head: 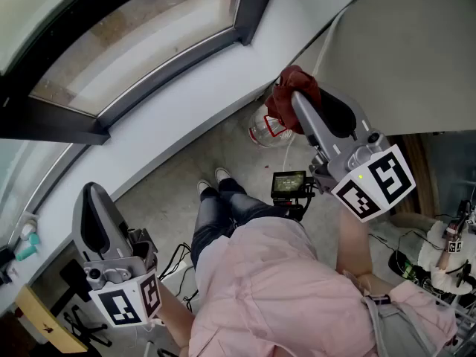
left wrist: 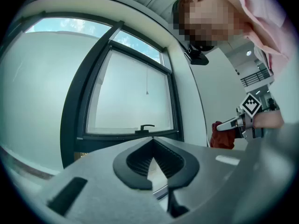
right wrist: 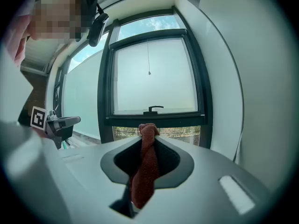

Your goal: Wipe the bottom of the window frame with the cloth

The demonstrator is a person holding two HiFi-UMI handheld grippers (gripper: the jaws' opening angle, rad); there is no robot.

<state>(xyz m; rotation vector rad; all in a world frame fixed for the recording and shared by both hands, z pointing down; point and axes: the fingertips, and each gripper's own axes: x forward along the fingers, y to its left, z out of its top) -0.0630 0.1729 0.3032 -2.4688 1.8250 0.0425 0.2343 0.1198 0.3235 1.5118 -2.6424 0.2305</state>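
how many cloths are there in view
1. The cloth is clamped in the right tongs, held up short of the window frame. The left tongs are shut on nothing. Another could lie out of view.

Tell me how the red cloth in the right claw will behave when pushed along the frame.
Probably floppy: the cloth hangs bunched from the right claw. Likely light, since it holds with only a pinch. Its nubby weave may drag, not slide.

Dark-framed window (right wrist: 154, 76) in a white wall (right wrist: 254, 78), grey speckled floor (head: 167, 181) below, soft daylight through the glass.
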